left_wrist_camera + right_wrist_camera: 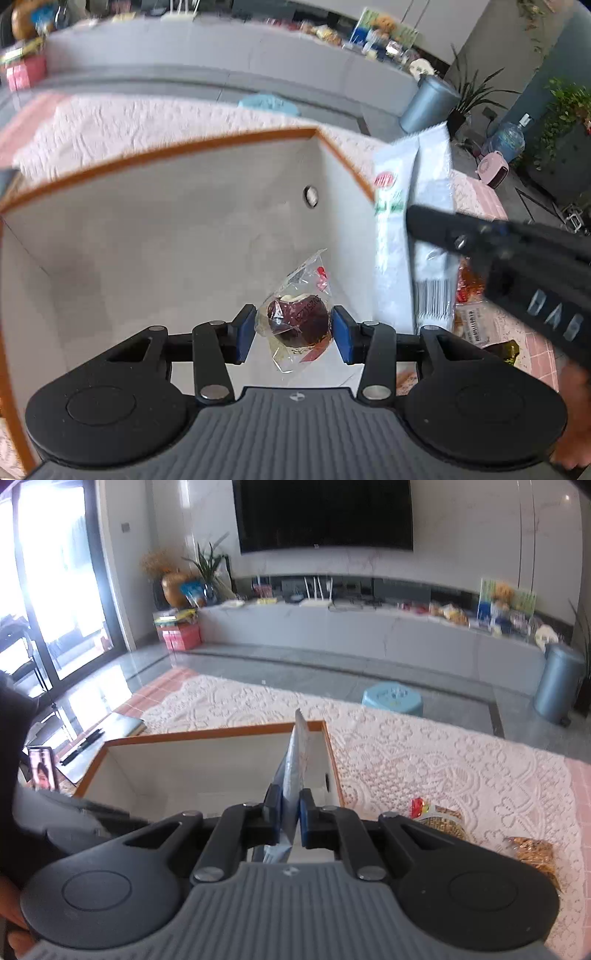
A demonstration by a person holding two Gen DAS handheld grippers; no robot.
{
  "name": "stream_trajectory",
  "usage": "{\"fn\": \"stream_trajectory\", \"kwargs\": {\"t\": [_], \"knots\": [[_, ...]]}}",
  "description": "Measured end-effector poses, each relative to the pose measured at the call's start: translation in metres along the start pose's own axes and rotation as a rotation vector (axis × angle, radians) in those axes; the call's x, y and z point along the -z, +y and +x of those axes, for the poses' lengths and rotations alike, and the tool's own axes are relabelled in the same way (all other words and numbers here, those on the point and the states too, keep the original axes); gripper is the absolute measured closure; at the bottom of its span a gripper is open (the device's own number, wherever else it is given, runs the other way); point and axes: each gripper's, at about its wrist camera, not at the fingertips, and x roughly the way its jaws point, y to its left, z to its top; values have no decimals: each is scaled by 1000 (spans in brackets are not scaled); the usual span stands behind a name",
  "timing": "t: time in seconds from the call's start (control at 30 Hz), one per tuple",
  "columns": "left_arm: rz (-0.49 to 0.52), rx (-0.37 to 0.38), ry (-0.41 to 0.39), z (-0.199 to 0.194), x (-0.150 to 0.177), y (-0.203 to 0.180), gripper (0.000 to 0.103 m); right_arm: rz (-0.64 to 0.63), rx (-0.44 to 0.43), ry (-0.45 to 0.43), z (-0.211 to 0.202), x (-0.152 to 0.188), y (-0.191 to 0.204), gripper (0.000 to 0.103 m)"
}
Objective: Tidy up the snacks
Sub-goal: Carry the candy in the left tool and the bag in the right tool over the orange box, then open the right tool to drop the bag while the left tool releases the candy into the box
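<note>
A white box with an orange rim (177,146) stands on the lace tablecloth; it also shows in the right wrist view (207,734). My left gripper (293,330) is over the box's inside, shut on a clear-wrapped brown snack (297,319). My right gripper (291,821) is shut on a white and blue snack bag (297,760), held upright on edge over the box's right side. In the left wrist view the same bag (410,221) stands at the box's right wall, with the right gripper's arm (517,258) across it.
Loose snack packets lie on the table right of the box (443,818), (535,853), (471,288). A phone (41,770), pens and a notebook (110,734) lie to the left. A blue stool (393,698) and a bin (559,681) stand beyond the table.
</note>
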Motion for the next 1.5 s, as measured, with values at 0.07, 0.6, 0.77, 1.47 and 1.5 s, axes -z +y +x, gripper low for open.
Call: {"fn": "stream_trajectory", "kwargs": {"t": [0.07, 0.6, 0.77, 1.47, 1.5], "knots": [[-16, 1, 21, 8, 1, 7, 53, -2, 6, 21, 12, -4, -3, 98], [-99, 12, 128, 27, 7, 27, 52, -317, 27, 330, 86, 6, 22, 97], [-117, 16, 142, 27, 8, 32, 52, -400, 64, 415, 104, 9, 25, 97], [-183, 64, 198, 37, -1, 37, 52, -209, 89, 178, 36, 2, 11, 61], [-185, 64, 208, 38, -1, 37, 52, -181, 99, 147, 28, 2, 9, 59]]}}
